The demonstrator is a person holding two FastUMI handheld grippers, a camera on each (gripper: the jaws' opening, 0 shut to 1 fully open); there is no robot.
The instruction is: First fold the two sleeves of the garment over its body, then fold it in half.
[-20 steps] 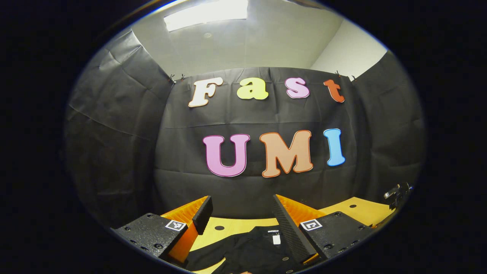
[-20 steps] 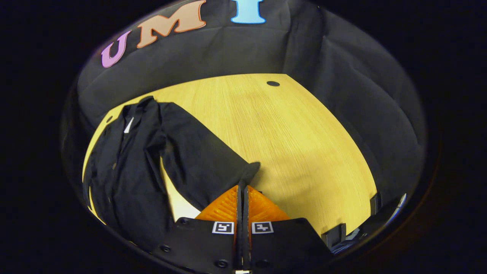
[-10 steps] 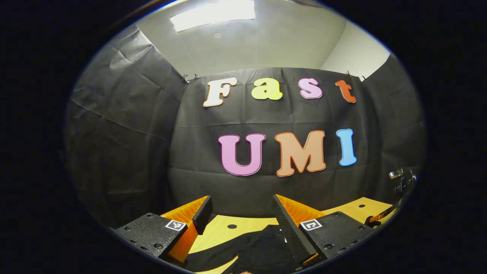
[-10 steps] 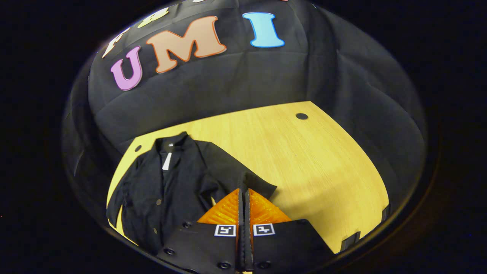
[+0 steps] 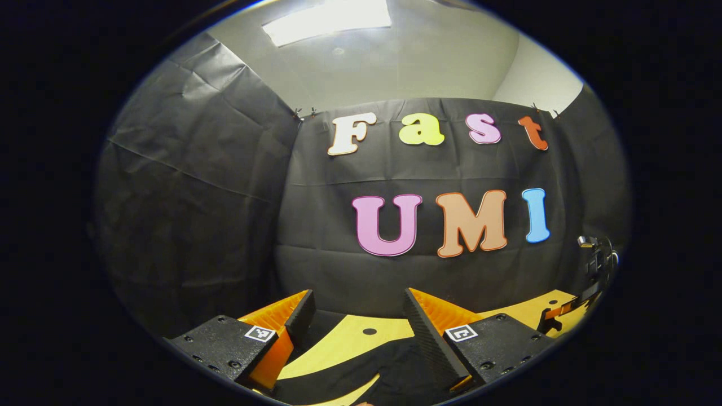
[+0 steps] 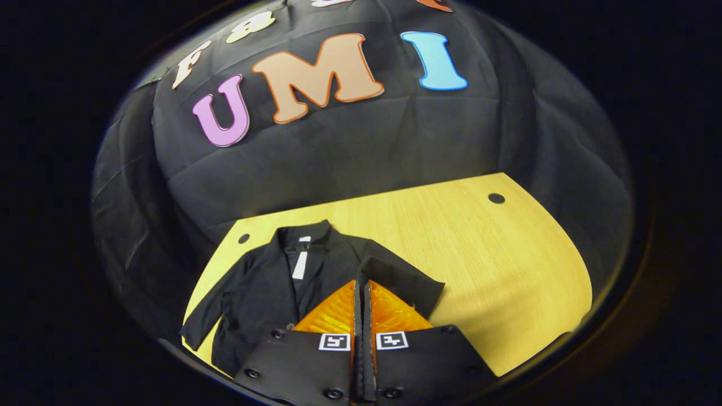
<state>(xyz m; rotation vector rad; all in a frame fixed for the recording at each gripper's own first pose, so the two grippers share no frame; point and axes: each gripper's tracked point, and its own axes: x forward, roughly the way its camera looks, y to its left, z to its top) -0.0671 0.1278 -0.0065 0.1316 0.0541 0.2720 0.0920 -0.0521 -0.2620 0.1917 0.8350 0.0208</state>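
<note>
The right gripper [image 6: 361,282], pinching the garment's [image 6: 265,282] right sleeve [image 6: 395,279], has carried it inward over the body on the surface [image 6: 496,265]. The left gripper [image 5: 358,316] hangs spread; 1 sleeve remains.

Light wood-grain table [image 6: 451,242], rounded corners, small dark holes seen at about 1 and 10 o'clock. Black garment [image 6: 271,287] laid flat on it at roughly 8 o'clock, collar toward the far edge; remaining surface seen bare.
</note>
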